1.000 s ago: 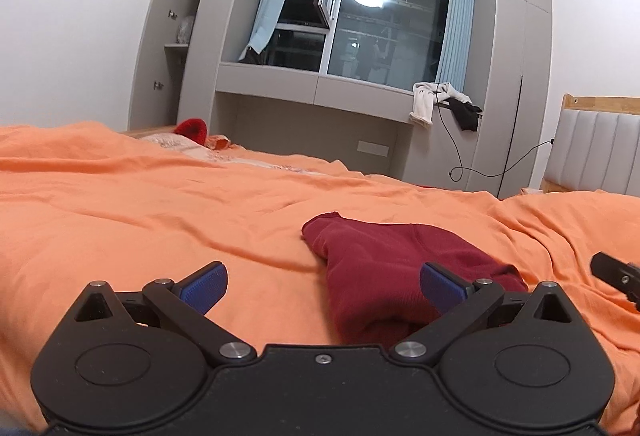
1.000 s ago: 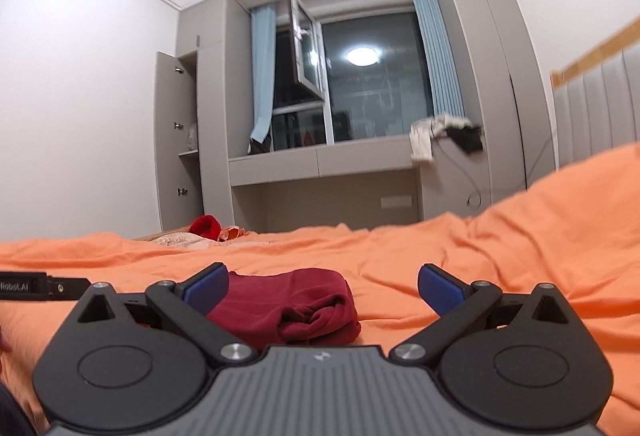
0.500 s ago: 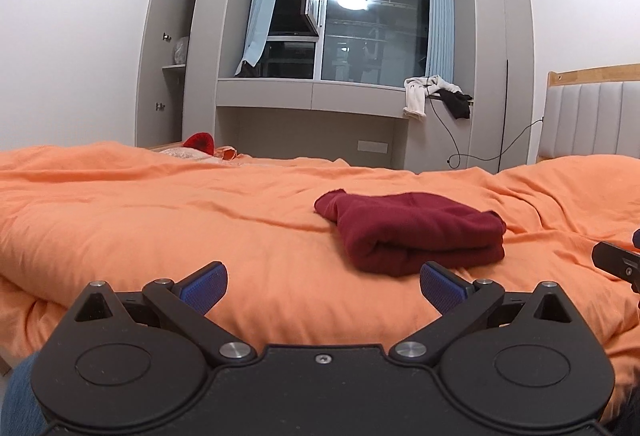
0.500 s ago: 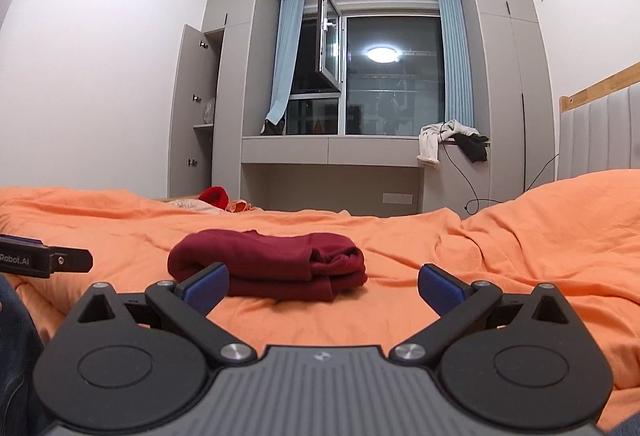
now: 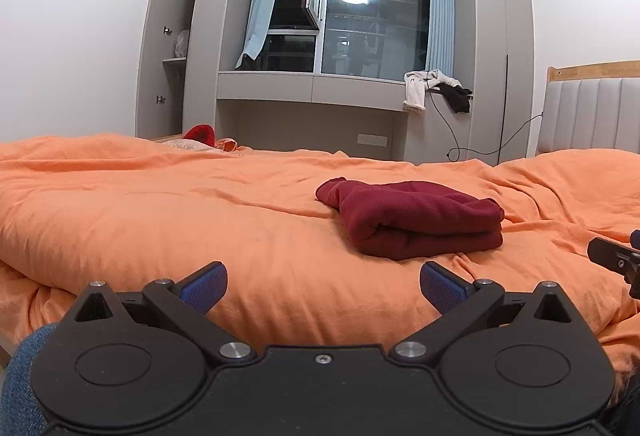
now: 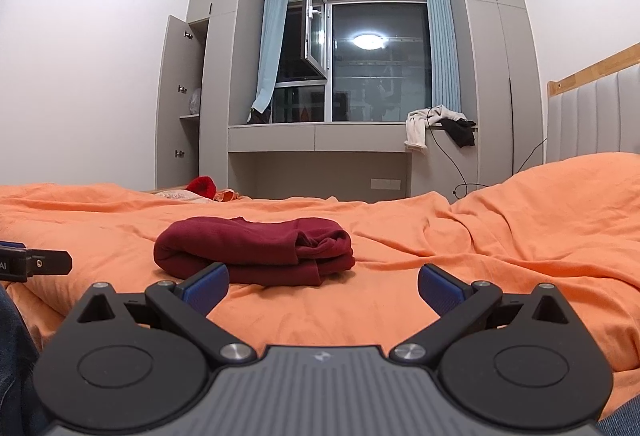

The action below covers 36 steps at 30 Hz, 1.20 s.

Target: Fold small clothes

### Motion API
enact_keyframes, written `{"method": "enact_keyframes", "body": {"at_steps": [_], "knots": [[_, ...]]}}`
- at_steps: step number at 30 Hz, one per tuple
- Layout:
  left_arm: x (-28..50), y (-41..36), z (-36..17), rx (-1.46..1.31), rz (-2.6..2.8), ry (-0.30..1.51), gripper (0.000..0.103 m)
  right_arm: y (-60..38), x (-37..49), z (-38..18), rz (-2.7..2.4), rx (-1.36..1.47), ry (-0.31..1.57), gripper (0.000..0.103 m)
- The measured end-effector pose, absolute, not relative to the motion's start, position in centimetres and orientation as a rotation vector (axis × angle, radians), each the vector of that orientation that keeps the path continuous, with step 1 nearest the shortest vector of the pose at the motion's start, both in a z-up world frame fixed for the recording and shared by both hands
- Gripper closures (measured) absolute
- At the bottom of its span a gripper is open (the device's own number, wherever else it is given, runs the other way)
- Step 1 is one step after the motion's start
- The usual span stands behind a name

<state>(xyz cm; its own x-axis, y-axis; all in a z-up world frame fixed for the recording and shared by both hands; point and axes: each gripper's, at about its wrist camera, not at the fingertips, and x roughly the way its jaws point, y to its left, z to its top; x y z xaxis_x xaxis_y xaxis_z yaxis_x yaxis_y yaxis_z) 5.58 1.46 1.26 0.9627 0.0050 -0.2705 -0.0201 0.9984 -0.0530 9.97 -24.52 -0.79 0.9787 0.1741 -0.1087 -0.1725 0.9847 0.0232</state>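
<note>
While both tools hang low at the near edge of the bed, neither one touches any cloth. Spread wide, the left gripper (image 5: 323, 286) shows its two blue-padded fingers (image 5: 204, 286) far apart with only orange duvet (image 5: 160, 204) between them. Ahead of it and off to its right lies the folded maroon garment (image 5: 416, 222), resting flat on the duvet and well clear of the pads. A loose corner of the garment points away to the left, and the thick folded edge faces the camera.

Equally wide stands the right gripper (image 6: 323, 282), holding nothing. From its own view the maroon garment (image 6: 256, 250) sits just ahead and to its left, the near edge close behind the left-hand pad (image 6: 208, 284); whether pad and fabric meet I cannot tell, though they look apart. Bare duvet (image 6: 500, 228) fills the space before the right-hand pad.

Each camera catches a black part of the other tool at its frame edge. Blue denim (image 5: 20, 376) shows at the lower corners, close under the gripper bodies.
</note>
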Motion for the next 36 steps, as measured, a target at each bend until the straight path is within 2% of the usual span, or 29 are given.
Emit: {"method": "enact_keyframes", "body": {"at_steps": [36], "knots": [[5.84,1.32,1.35,-0.058,0.020,0.280,0.001,-24.38,10.04,-0.94,0.159,0.004,0.127,0.000]]}}
